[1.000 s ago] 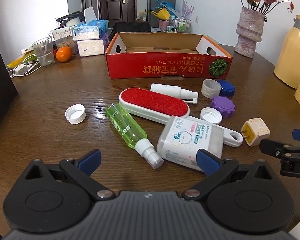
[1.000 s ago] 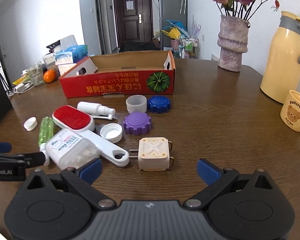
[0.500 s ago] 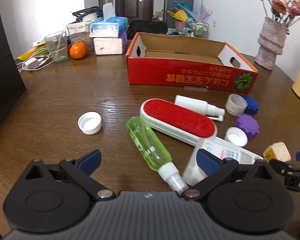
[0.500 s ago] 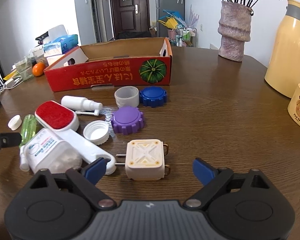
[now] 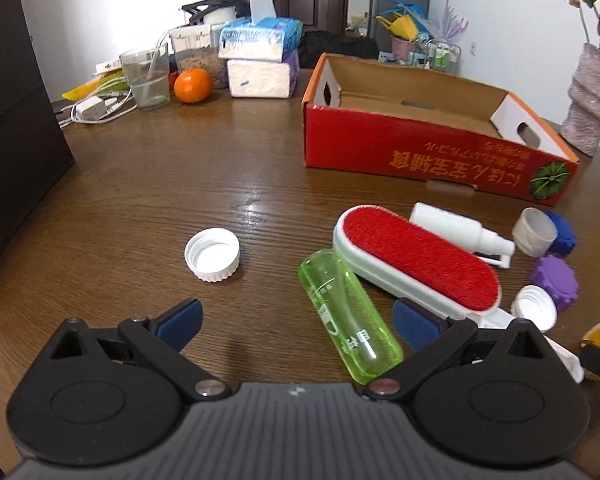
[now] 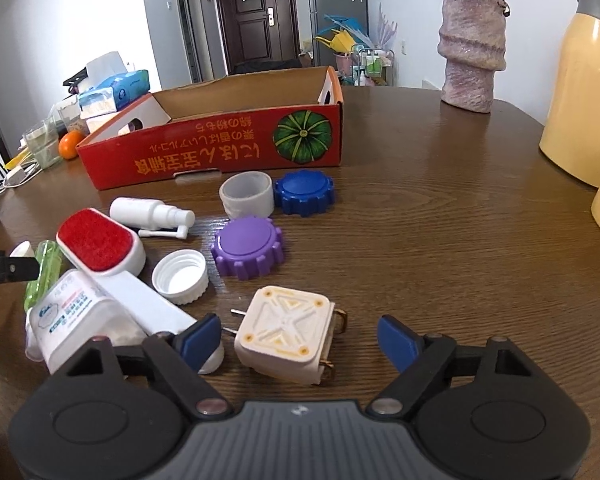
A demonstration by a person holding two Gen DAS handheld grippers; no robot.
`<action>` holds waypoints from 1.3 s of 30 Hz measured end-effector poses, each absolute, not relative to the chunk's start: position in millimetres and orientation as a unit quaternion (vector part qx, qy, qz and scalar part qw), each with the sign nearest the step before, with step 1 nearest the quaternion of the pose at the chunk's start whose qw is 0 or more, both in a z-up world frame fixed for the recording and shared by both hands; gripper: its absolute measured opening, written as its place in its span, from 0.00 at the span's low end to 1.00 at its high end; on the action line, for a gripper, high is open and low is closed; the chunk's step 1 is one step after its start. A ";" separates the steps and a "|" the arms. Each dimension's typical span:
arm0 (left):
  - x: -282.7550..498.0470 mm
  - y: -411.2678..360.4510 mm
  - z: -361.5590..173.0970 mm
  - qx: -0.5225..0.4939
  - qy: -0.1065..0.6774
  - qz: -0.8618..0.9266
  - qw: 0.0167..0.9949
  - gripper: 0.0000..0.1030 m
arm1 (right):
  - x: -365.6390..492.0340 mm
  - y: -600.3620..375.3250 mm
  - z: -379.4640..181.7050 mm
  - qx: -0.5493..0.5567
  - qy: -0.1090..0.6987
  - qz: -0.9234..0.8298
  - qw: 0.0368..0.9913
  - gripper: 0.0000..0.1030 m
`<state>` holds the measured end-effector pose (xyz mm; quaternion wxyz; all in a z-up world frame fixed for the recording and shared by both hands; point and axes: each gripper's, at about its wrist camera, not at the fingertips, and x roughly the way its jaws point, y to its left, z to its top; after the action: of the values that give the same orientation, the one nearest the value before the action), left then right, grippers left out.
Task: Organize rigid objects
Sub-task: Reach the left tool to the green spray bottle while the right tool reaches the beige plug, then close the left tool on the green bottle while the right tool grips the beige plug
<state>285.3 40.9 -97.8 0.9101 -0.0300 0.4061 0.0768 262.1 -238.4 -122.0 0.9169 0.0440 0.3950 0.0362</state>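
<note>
Right gripper [image 6: 300,334] straddles cream plug adapter [image 6: 286,334]; jaws apart, just been closing, pads not yet on it. Adapter lies on table [image 6: 440,248], at 6 o'clock from purple cap [image 6: 247,253]. Advice: centre pads on flat sides, avoid prongs at 9 o'clock.

Left gripper [image 5: 296,318] wide apart, empty, green spray bottle [image 5: 350,316] beside its right finger. Red cardboard box [image 6: 220,152] probably goal.

Bare wood lies open around the lone white cap [image 5: 212,255] from 9 to 12 o'clock. Toward 2 o'clock the green bottle [image 5: 350,317], red brush [image 5: 418,266] and caps crowd together, blocking passage. Right of the cream plug [image 6: 286,334], toward 1 o'clock, the table [image 6: 440,240] runs clear to the vase [image 6: 472,46].
</note>
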 end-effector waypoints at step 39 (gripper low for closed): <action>289.4 32.1 -117.1 -0.030 0.404 0.058 0.912 0.31 | 249.9 -239.1 -127.3 0.016 0.355 0.017 0.935 0.66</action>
<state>289.4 32.1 -117.1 0.9124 -0.0296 0.4041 0.0581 249.9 -239.1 -127.3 0.9347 0.0156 0.3545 0.0173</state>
